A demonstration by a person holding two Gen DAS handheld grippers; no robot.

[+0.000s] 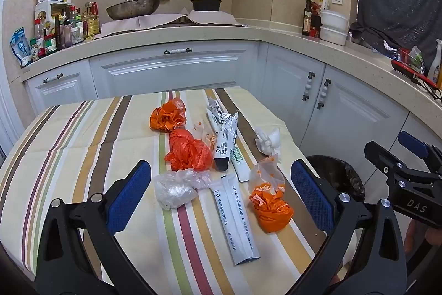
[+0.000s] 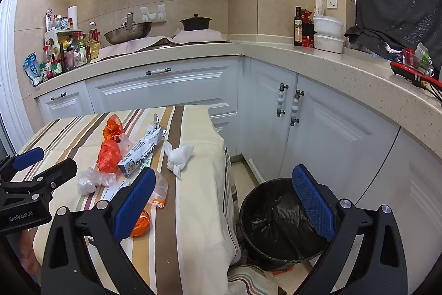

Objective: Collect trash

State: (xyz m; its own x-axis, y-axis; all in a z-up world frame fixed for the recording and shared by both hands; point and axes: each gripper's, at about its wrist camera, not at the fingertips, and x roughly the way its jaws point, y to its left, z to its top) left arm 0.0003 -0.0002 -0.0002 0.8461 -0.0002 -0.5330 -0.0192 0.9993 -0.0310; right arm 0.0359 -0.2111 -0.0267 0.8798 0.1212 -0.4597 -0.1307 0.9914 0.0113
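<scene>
Facing your striped tablecloth [image 1: 83, 134]: crumpled orange plastic bags [image 1: 187, 149], a clear crinkled bag [image 1: 172, 191], flat printed sachets [image 1: 237, 220] and wadded white tissue [image 1: 268, 141] lie on it. Your left gripper [image 1: 221, 192] and right gripper [image 2: 223, 201] both gape wide, holding nothing. Only your right view shows the round black-lined bin [image 2: 276, 223] fully, just beside the cloth's draped edge.
</scene>
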